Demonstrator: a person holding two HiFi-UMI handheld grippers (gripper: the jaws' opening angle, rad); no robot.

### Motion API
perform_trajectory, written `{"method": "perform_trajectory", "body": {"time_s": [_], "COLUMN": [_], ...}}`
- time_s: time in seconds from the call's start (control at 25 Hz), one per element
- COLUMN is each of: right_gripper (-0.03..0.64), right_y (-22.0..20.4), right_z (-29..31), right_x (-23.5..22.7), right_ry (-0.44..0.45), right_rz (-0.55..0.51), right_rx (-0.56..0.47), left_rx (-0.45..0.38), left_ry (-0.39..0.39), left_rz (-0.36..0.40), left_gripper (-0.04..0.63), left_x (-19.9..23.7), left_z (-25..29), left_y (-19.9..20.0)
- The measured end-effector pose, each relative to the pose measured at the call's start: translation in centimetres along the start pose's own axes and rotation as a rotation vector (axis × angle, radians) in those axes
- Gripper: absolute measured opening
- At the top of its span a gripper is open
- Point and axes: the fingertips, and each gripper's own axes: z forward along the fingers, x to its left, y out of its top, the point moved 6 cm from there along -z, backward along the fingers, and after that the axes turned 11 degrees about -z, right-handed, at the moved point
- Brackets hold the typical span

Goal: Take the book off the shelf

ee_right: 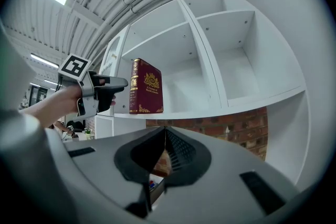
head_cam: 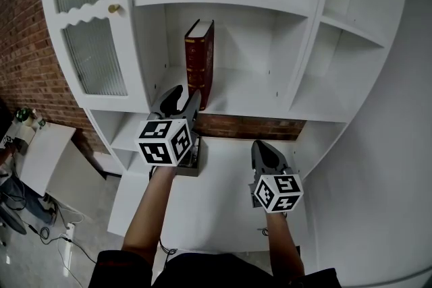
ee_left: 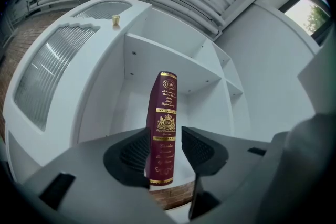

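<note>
Book [head_cam: 200,61] is seen upright on the middle board of a white shelf unit [head_cam: 243,94], spine turned outward (dark red, gold print, too small to read). It is placed toward the left end of that compartment, near the divider beside a ribbed-glass door [head_cam: 94,57] with a brass knob [head_cam: 114,9].

Left gripper [head_cam: 187,94] is raised to the shelf edge at the lower part of the spine. In the left gripper view the fingers [ee_left: 202,149] are spread and the book [ee_left: 164,128] is framed between them; a gap is seen between the spine and the right pad, while the left pad overlaps the spine's edge, so contact there cannot be settled. No pinch is shown. From the right gripper view, the left gripper [ee_right: 123,83] is seen level with the book [ee_right: 146,93], tips just beside the spine.

Right gripper [head_cam: 265,147] is held lower, over the white desk surface [head_cam: 223,199], well apart from the book. Its fingers [ee_right: 181,149] are pressed together at the tips, with nothing between them.

Brick wall [head_cam: 27,57] is visible left of the shelf unit.
</note>
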Motion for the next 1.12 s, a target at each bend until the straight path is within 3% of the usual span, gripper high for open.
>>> {"method": "perform_trajectory", "body": {"time_s": [0.2,0.52,1.12], "right_gripper": [0.020,0.020,0.020], "right_y": [-0.4,-1.1,-1.8], "right_z": [0.6,1.3,2.7], "right_x": [-0.4,-1.5,-2.6], "right_ry": [0.015,0.023,0.041], "right_rz": [0.001,0.016,0.021], "right_rx": [0.010,0.021,0.034], "left_rx": [0.013,0.010,0.048], "left_ry": [-0.019,-0.007,0.041], "left_rz": [-0.028,0.014,0.052], "left_gripper": [0.242,0.333,0.365], "left_x": [-0.2,-0.3,0.7], "left_z": [1.5,4.1,8.7], "left_y": [0.1,0.7,2.5]}}
